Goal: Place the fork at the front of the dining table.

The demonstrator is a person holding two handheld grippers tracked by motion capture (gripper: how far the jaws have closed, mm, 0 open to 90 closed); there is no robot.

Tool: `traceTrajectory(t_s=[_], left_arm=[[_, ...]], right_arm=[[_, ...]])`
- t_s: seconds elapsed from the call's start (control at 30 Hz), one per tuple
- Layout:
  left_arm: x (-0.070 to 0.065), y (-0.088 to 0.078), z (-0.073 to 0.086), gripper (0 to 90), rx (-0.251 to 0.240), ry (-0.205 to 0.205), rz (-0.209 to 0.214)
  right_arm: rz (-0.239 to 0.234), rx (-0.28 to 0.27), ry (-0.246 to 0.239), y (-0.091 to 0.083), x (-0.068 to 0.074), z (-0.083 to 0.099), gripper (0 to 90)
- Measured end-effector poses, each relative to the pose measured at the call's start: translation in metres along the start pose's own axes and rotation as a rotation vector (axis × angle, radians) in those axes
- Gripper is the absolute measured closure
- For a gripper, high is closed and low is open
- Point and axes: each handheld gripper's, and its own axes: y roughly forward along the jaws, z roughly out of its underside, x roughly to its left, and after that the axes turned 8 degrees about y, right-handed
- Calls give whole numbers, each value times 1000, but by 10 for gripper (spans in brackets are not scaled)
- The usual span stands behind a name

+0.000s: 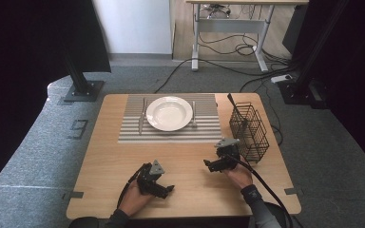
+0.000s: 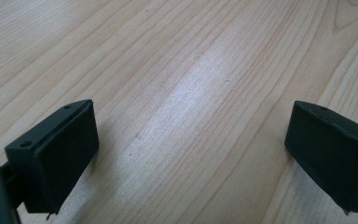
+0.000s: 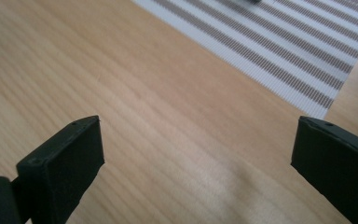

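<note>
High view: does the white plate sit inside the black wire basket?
No, the white plate rests on the striped placemat, left of the wire basket.

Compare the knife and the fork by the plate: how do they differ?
The knife lies left of the plate, the fork right of it. The knife looks longer and broader than the fork, which shows as a thin sliver. The knife's near end leans slightly left, while the fork lies nearly straight. Both are metal, lie flat on the striped placemat and run roughly front to back beside the plate.
</note>
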Motion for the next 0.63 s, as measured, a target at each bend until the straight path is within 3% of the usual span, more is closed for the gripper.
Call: traceTrajectory(t_s=[0.3, 0.43, 0.63], left_arm=[[0, 0, 0, 23, -1, -1, -1], [0, 0, 0, 21, 0, -1, -1], [0, 1, 0, 10, 3, 2, 1]], right_arm=[[-18, 29, 8, 13, -2, 22, 0], [-44, 21, 38, 16, -5, 24, 0], [-45, 22, 33, 16, -5, 24, 0]])
